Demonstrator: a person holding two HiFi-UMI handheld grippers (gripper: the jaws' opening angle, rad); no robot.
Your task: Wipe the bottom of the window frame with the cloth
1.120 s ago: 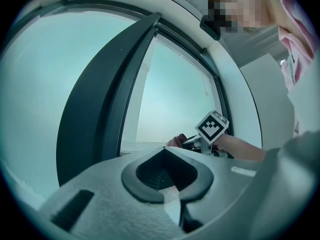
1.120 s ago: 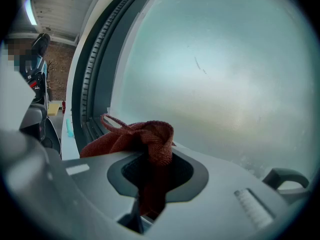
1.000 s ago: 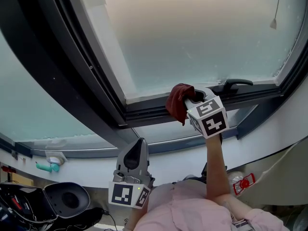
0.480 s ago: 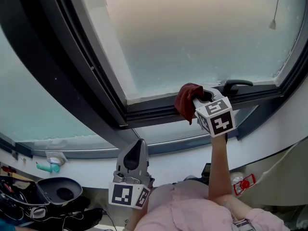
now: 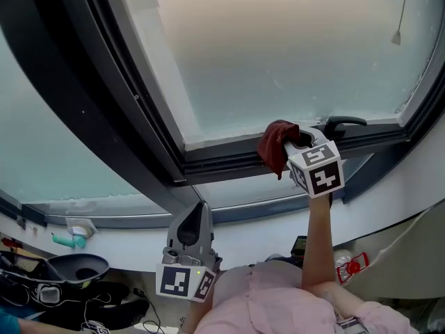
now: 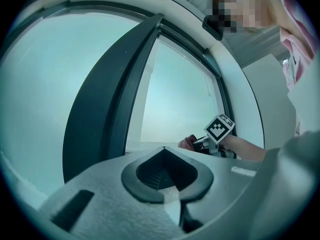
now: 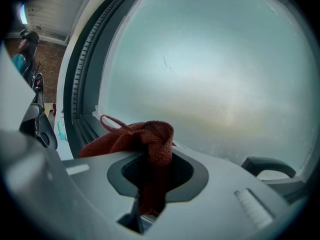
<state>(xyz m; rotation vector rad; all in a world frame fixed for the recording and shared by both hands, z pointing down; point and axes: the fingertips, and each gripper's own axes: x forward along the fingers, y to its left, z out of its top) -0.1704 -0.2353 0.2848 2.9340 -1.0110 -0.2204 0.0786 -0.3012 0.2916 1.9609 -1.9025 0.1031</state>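
A dark red cloth (image 5: 275,145) is pinched in my right gripper (image 5: 292,145), which is shut on it and presses it against the dark bottom rail of the window frame (image 5: 222,160), just left of the black window handle (image 5: 342,124). In the right gripper view the cloth (image 7: 145,144) bunches up between the jaws with frosted glass (image 7: 210,69) behind it. My left gripper (image 5: 195,221) hangs lower, near the person's chest, shut and holding nothing. The left gripper view shows the right gripper (image 6: 212,136) with the cloth (image 6: 187,143) far off at the frame.
A thick dark mullion (image 5: 90,96) runs diagonally left of the pane. A pull cord (image 5: 398,19) hangs at the top right. Below the window lie a white sill (image 5: 250,218), a teal object (image 5: 68,241) and a black container (image 5: 76,266) at lower left.
My right gripper has slid to the right along the bottom rail with the cloth, toward the handle. The left gripper has stayed put. The black container at lower left has shifted left.
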